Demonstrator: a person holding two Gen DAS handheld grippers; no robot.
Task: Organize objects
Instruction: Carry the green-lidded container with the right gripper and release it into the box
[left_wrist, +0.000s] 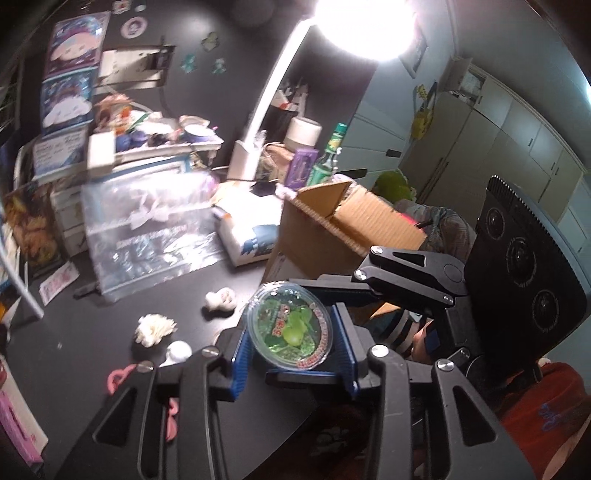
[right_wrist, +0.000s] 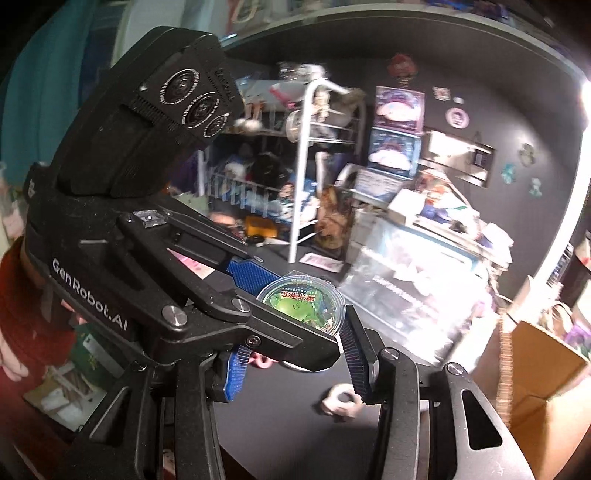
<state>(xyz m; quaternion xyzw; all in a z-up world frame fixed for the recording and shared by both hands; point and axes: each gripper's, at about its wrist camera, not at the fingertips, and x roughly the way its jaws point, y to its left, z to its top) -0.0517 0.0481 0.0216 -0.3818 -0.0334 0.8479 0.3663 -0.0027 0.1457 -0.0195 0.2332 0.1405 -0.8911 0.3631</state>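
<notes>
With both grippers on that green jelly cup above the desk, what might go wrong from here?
1. The jelly cup is round and clamped by the left gripper and right gripper at once; uneven pulling might pop it loose or crush it.
2. If it drops, it likely lands on the black desk among the white fluffy pieces, not in the cardboard box.
3. The linkages overlap closely and may collide.

Counted, relative to cardboard box:
- One round jelly cup, green lid, just below box.
- Two black grippers crossed at that cup.
- Three small white lumps on dark desk left of box (one ruffled).
- One green bottle behind box.
- One white lamp behind box.
- One purple carton beside bottle.
</notes>
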